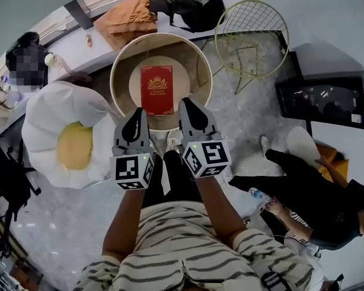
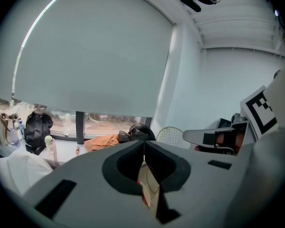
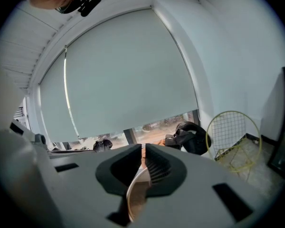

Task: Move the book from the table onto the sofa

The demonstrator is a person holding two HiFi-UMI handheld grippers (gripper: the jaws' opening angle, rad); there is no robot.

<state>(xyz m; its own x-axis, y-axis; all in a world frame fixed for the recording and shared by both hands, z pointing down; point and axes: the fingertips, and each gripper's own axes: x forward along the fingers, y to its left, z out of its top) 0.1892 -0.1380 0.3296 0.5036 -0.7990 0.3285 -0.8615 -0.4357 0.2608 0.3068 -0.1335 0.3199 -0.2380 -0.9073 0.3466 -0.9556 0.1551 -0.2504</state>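
A red book [image 1: 156, 90] with a gold crest lies flat in the middle of the round beige table [image 1: 122, 62]. Left of the table stands the sofa [image 1: 48, 117], white and egg-shaped with a yellow centre. My left gripper [image 1: 139, 111] is at the table's near rim, just left of the book's near edge, with its jaws shut and empty. Just right of that edge my right gripper [image 1: 187, 102] is also shut and empty. Below the closed jaws in the left gripper view [image 2: 144, 145] shows a sliver of the red book [image 2: 142, 194]. The right gripper view [image 3: 143, 149] shows only the table's rim [image 3: 133, 194].
On the window ledge behind the table lie a black backpack [image 1: 194, 5] and an orange cloth [image 1: 130, 17]. A gold wire chair [image 1: 252, 35] stands at the table's right, with a black cabinet [image 1: 327, 99] beyond. A person in black [image 1: 309, 193] sits at the lower right.
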